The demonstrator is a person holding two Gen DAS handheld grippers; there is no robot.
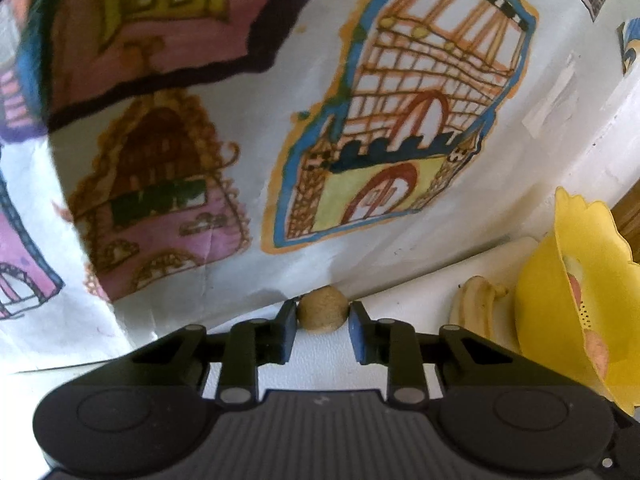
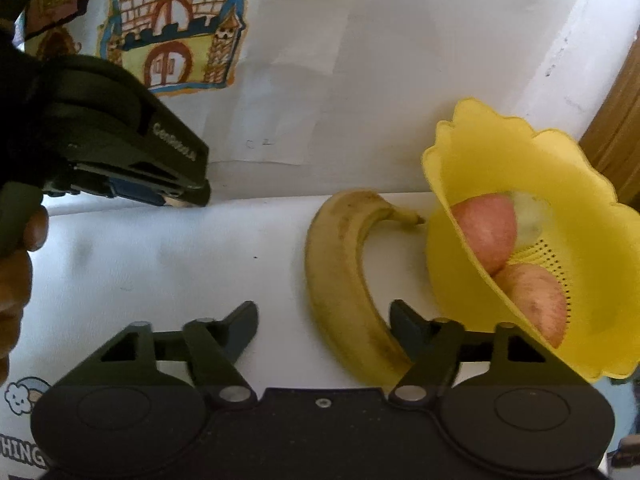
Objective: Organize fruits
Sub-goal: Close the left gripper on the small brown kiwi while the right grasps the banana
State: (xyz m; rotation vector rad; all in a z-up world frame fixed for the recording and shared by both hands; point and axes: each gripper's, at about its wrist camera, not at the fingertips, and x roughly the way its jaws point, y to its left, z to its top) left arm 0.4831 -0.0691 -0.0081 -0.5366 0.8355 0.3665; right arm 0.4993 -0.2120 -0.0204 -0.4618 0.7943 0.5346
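Fruit-sorting at a white table: a banana lay outside the yellow colander while two apples sat inside.

The banana [image 2: 340, 276] lay flat on the white table [image 2: 160, 264], its long axis running from near to far in the right wrist view, stem tip pointing at the yellow colander [image 2: 560, 184] and just beside its wall, the curve bowing left. Two apples [image 2: 486, 232] rested in the colander. The right gripper [image 2: 324, 328] hung low over the table, jaws spread wide, its right finger beside the banana's near end. The left gripper [image 1: 323, 322], held in a hand [image 2: 20, 264], pointed toward the wall of children's drawings [image 1: 392, 120], jaws close around a small brown round fruit [image 1: 323, 314]; whether both pads pressed it could not be told.
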